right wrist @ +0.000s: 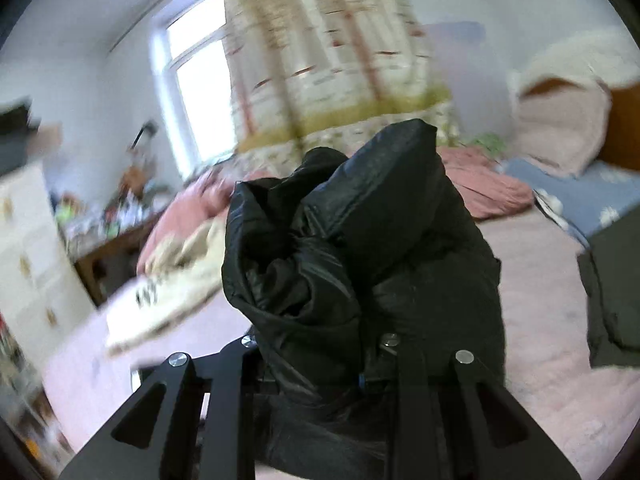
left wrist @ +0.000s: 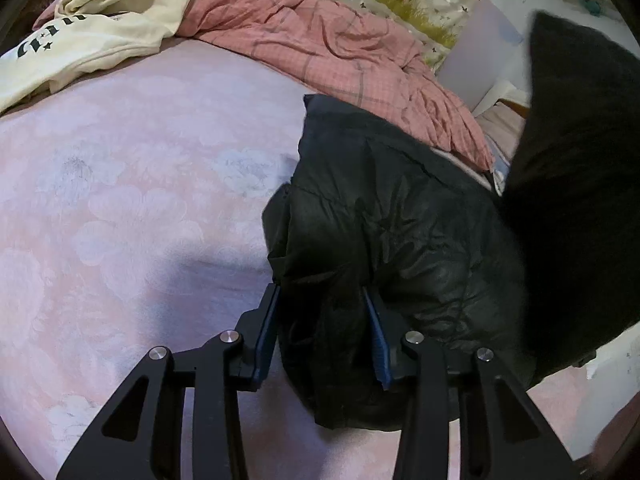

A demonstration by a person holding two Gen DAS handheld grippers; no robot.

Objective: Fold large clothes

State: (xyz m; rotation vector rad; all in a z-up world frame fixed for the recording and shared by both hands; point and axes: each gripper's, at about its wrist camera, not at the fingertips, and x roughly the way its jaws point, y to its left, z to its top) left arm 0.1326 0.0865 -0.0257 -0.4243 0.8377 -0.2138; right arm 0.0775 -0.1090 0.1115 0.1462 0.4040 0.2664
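My left claw (left wrist: 322,312) has its two blue-padded fingers (left wrist: 267,332) on either side of a thick bunch of the black puffer jacket (left wrist: 384,216), and the pads press into the fabric, so I read it as clamped on the jacket. The jacket lies bunched on the pink bed cover (left wrist: 120,208), toward the right side of the bed as my left camera sees it, with one part of it lifted up at the right edge of that view. My right claw (right wrist: 320,364) is buried in another wad of the same jacket (right wrist: 344,232); the cloth covers the fingertips, yet it stands up out of the jaws clear of the bed, so that claw is gripping it too. At the far left corner of the bed lies a cream shirt (left wrist: 92,28) with dark lettering, and beside it along the far edge is a crumpled pink checked quilt (left wrist: 328,40). The right view is blurred.
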